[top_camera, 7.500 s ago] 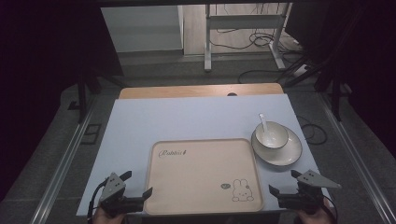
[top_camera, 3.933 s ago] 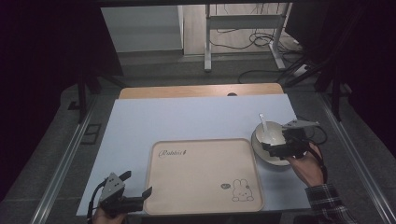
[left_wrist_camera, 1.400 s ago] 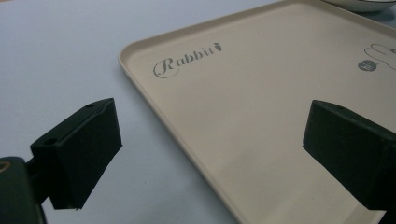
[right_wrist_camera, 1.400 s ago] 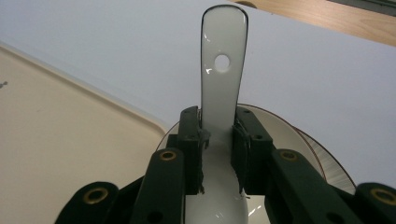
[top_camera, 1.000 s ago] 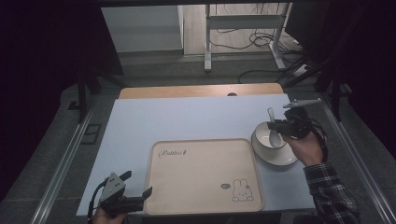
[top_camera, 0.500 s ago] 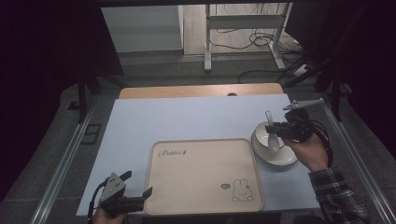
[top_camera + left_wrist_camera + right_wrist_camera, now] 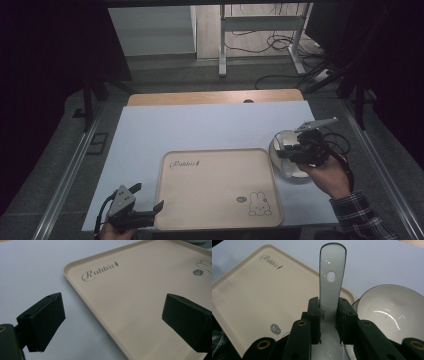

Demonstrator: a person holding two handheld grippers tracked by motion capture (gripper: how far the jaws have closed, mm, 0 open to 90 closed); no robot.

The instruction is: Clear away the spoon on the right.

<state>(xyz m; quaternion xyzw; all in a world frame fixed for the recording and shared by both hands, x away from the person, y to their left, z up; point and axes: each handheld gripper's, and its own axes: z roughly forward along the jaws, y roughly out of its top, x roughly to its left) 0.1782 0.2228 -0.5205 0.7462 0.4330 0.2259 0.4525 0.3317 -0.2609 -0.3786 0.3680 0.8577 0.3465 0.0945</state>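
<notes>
The right gripper view shows the right gripper (image 7: pixel 329 315) with jaws clamped on one white ceramic spoon (image 7: pixel 332 277) beside one bowl (image 7: pixel 392 312). On the tabletop (image 7: pixel 200 125), one rabbit tray (image 7: pixel 215 185); the left gripper (image 7: pixel 145 212) has jaws apart.

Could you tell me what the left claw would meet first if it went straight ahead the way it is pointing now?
Probably the beige tray: the open left claw straddles its near rim, one jaw over the table, the other over the tray. Height is unclear, so it might skim above.
</notes>
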